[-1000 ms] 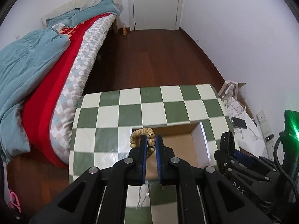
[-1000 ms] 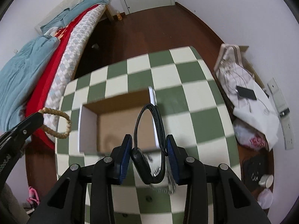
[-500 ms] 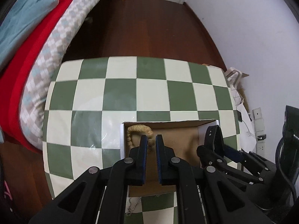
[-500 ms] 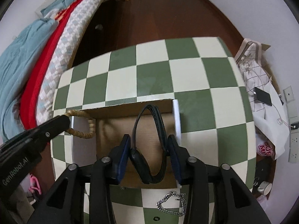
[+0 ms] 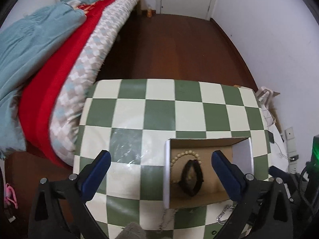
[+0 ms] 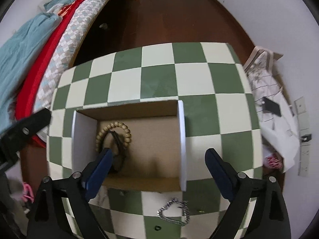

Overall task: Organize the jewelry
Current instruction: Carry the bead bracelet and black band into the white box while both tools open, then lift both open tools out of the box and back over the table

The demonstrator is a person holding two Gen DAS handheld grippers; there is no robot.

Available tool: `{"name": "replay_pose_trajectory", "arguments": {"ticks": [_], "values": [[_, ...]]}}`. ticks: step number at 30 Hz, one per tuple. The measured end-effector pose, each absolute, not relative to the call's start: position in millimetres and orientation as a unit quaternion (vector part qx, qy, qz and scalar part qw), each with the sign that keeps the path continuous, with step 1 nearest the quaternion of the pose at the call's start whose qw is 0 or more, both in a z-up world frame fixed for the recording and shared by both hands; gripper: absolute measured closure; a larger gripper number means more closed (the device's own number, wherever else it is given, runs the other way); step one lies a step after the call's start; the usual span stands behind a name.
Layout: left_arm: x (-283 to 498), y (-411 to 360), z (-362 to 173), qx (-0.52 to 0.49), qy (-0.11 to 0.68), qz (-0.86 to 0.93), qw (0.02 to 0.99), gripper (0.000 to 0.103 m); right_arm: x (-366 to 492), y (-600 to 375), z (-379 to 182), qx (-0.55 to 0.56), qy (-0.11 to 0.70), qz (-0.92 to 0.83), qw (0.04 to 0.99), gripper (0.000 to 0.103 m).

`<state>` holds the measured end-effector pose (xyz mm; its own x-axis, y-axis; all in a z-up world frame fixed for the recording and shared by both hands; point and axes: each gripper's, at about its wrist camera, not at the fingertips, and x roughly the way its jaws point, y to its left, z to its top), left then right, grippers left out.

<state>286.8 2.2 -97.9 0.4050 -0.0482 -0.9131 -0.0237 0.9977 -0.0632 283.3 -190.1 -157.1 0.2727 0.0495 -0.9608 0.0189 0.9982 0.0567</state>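
Both the left gripper and right gripper are spreading wide, released, gripping nothing; tan beaded bracelet and black band are lying inside the open cardboard box.

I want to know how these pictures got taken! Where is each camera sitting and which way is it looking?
Left wrist: sits on the left claw, looking steeply down at the checkered table and cardboard box; both its blue fingers show, opening, nothing between the pads.
Right wrist: sits on the right claw, looking down into the box; its fingers show, opening, plus the left claw's black edge.
Both share: box, wooden bead bracelet, black band, silver chain, bed.
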Motion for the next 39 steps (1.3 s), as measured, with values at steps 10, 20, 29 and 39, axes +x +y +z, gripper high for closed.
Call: {"name": "replay_pose_trajectory", "arguments": {"ticks": [10, 20, 29, 39], "values": [[241, 10, -105, 0.01, 0.517, 0.032, 0.855, 0.0, 245, -182, -167, -0.008, 0.597, -0.002, 0.803, 0.0], [195, 13, -77, 0.01, 0.479, 0.038, 0.877, 0.0, 203, -180, -126, -0.017, 0.548, -0.013, 0.836, 0.0], [145, 19, -34, 0.009, 0.43, 0.037, 0.902, 0.0, 152, -172, -70, -0.019, 0.492, -0.016, 0.87, 0.0], [93, 26, -2, 0.0, 0.394, 0.04, 0.918, 0.0, 97, -168, -27, -0.003, 0.452, -0.01, 0.892, 0.0]]}}
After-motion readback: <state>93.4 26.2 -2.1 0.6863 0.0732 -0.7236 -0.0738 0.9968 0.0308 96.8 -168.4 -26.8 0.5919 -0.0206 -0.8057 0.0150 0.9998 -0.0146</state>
